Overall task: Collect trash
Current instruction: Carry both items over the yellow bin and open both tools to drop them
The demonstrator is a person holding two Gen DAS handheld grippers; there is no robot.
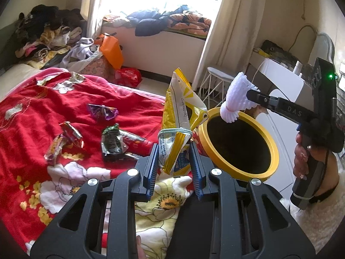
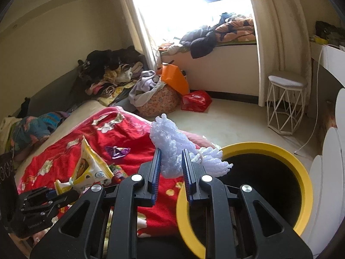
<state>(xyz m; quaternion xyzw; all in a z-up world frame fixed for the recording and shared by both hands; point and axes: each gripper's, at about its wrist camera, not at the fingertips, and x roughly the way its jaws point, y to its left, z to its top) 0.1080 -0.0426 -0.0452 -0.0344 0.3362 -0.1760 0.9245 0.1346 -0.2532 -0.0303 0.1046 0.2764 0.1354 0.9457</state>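
My left gripper (image 1: 174,149) is shut on a yellow and white snack bag (image 1: 180,116) tied with a band, held upright just left of the yellow-rimmed bin (image 1: 272,149). My right gripper (image 2: 171,155) is shut on a white foam fruit net (image 2: 170,145), which hangs over the far rim of the bin (image 2: 306,185). From the left wrist view the net (image 1: 236,96) shows above the bin's rim, pinched by the right gripper (image 1: 250,95). Several wrappers lie on the red blanket (image 1: 64,99): a purple one (image 1: 103,111), a dark green one (image 1: 113,142) and a crumpled foil one (image 1: 64,140).
The bin stands at the bed's edge beside white furniture (image 2: 327,172). A wire-legged stool (image 2: 286,105), a red bag (image 2: 195,100), an orange bag (image 2: 174,77) and a full cloth basket (image 2: 155,101) sit on the floor. Clothes are piled along the wall and window sill.
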